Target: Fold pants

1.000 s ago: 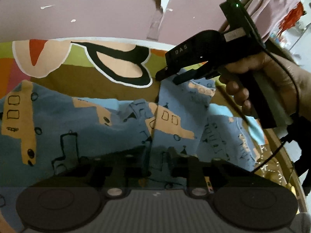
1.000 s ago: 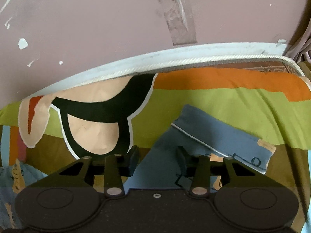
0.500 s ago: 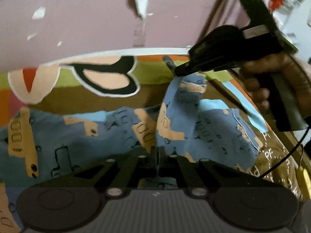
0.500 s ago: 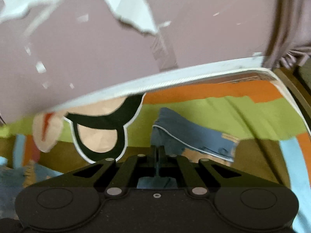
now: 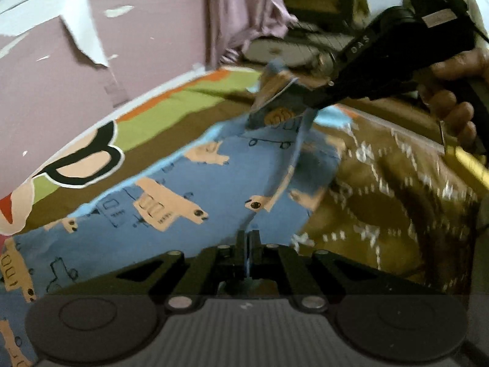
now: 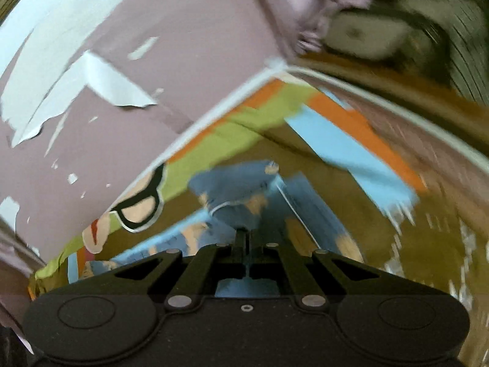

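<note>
The blue pants [image 5: 171, 189] with orange vehicle prints lie on a colourful bedsheet [image 5: 159, 116]. My left gripper [image 5: 248, 238] is shut on a near edge of the pants. My right gripper [image 6: 244, 235] is shut on another part of the pants [image 6: 241, 189] and lifts it off the bed. In the left wrist view the right gripper [image 5: 308, 104] shows at upper right, held by a hand, with a bunched end of the fabric hanging from it. Both views are tilted and blurred.
A mauve wall [image 5: 91, 70] with peeling paint runs behind the bed. A hanging mauve cloth [image 5: 238, 15] and a round grey object [image 5: 281, 52] are at the far corner. The brown patterned part of the sheet [image 5: 397, 202] lies to the right.
Both grippers closed on the pants and lifted them. They have swung right and up, and the views have tilted. The fabric now stretches between the two grippers.
</note>
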### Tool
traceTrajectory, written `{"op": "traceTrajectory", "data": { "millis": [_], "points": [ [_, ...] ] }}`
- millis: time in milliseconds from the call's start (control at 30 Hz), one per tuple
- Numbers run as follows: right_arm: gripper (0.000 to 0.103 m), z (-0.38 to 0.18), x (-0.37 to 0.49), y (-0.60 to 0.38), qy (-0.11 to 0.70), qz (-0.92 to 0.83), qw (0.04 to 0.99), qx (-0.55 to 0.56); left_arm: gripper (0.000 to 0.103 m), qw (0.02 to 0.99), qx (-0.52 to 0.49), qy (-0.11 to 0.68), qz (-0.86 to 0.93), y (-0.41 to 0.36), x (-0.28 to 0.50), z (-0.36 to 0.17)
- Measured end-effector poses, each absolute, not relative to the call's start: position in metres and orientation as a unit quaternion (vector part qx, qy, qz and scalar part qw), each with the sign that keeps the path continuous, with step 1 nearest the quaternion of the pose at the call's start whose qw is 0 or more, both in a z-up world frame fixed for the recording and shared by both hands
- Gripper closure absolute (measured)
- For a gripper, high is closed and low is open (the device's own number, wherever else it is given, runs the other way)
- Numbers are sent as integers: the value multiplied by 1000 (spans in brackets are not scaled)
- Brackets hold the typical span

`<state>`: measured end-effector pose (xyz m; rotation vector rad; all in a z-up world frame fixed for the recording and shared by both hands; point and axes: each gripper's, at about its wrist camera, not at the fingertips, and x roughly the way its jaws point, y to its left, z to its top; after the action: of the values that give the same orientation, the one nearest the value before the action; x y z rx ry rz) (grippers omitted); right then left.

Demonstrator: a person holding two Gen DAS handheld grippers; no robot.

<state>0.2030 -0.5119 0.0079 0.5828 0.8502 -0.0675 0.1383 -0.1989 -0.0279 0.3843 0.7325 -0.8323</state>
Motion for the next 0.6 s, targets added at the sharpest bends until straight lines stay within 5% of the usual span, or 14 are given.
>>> {"op": "traceTrajectory", "data": {
  "millis": [333,467,600],
  "points": [
    [103,-39,170,-515,382,-53,877,288,103,821,222,352,-391,-206,130,-43],
    [81,-47,161,-516,370,-46,887,273,103,818,235,350,-391,-208,130,-45],
    [70,-41,163,-519,355,-47,902,240,103,819,229,356,-388,-208,132,-47]
  ]
}}
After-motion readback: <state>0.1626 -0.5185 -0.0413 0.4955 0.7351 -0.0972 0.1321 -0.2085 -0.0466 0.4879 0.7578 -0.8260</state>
